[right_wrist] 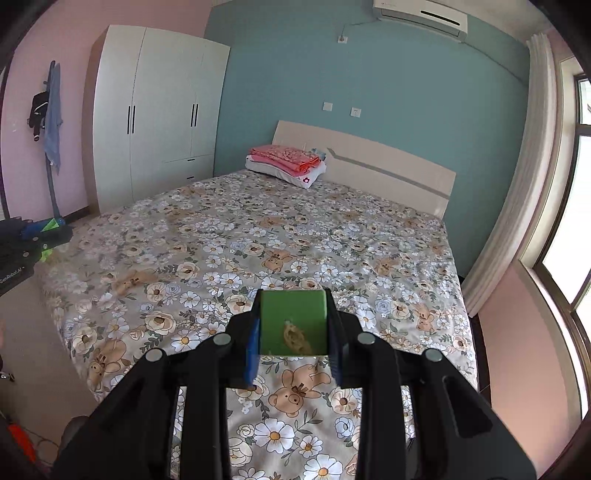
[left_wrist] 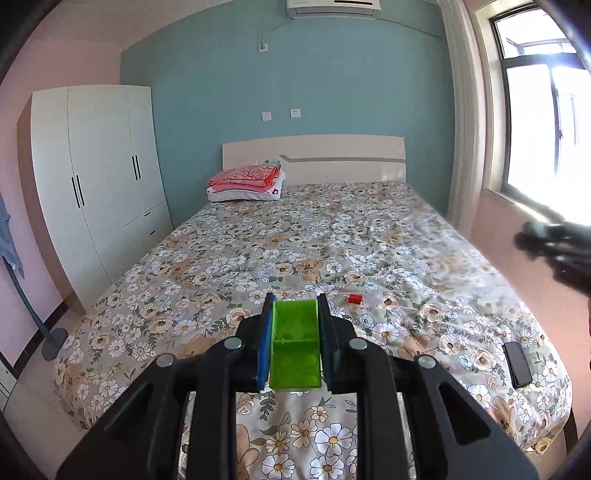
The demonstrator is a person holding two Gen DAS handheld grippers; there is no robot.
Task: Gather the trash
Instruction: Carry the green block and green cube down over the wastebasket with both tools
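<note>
Phone [left_wrist: 518, 363] & red block [left_wrist: 355, 298] on bed [left_wrist: 295, 229]: left cam only.

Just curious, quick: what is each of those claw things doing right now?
Left gripper: closed on a bright green hollow plastic block.
Right gripper: closed on a dark green solid cube.

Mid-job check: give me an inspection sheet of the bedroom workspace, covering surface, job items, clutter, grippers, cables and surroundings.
Surface: bed with floral cover, flat.
Job's things: bright green plastic block held in the left gripper; dark green cube held in the right gripper; small red block lying on the cover.
Clutter: black phone near the bed's right edge; folded pink bedding on a pillow.
Grippers: both shut on their items.
Cables: air conditioner cord to a wall socket.
Surroundings: white wardrobe, window.
</note>
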